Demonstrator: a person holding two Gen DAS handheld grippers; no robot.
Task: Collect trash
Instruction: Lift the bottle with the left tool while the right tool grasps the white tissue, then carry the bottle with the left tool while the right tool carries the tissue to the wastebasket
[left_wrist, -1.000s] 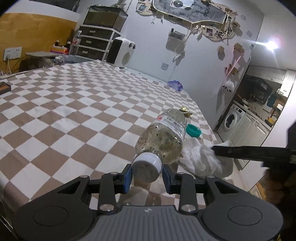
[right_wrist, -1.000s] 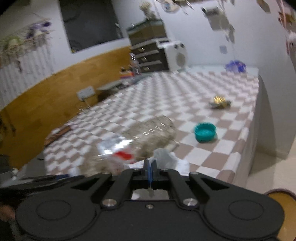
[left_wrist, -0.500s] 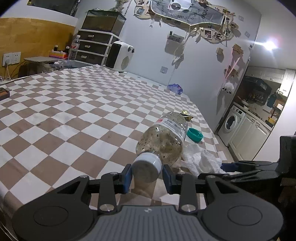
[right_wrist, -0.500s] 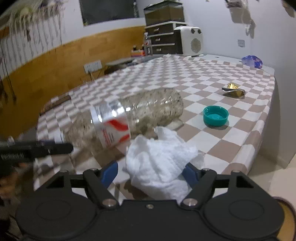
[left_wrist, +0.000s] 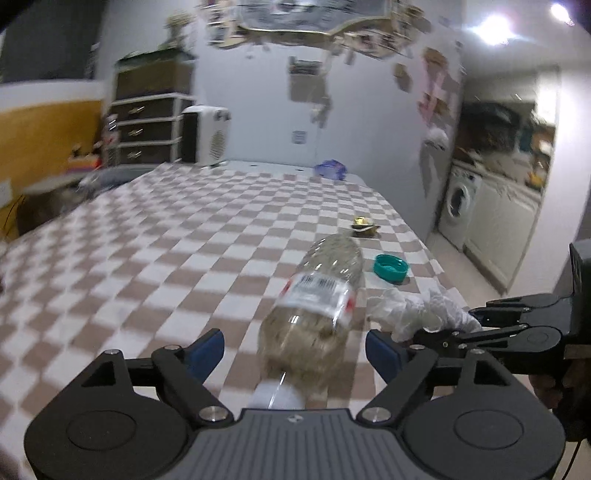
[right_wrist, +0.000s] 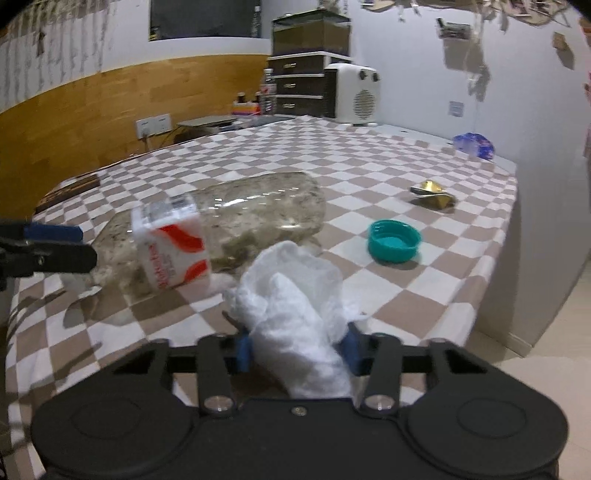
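The left gripper (left_wrist: 294, 350) has its blue-padded fingers spread wide apart. A clear plastic bottle (left_wrist: 317, 302) lies on its side between them, touching neither pad. The bottle is cylindrical, with a white cap toward the camera, a white-and-red paper label with a barcode, and speckled brownish residue inside.

The right gripper (right_wrist: 297, 349) is clamped on a crumpled white tissue (right_wrist: 295, 306), a soft, wrinkled wad that bulges above and ahead of the fingers. The tissue sits just beside the bottle's labelled section, at the table's near corner.

A round teal bottle cap (right_wrist: 394, 240) rests open side up, near the base of the bottle. Beyond it lies a crinkled gold foil wrapper (right_wrist: 433, 194). A blue-and-clear plastic wrapper (right_wrist: 474, 144) lies at the far edge.

All items rest on a table covered with a brown-and-white checkered cloth (left_wrist: 177, 236), matte and flat. At the far end stand a white fan heater (right_wrist: 352, 94) and a dark drawer unit (right_wrist: 303, 86). The side wall has wood panelling below white paint. A washing machine (left_wrist: 460, 205) stands in the adjoining area to the right.
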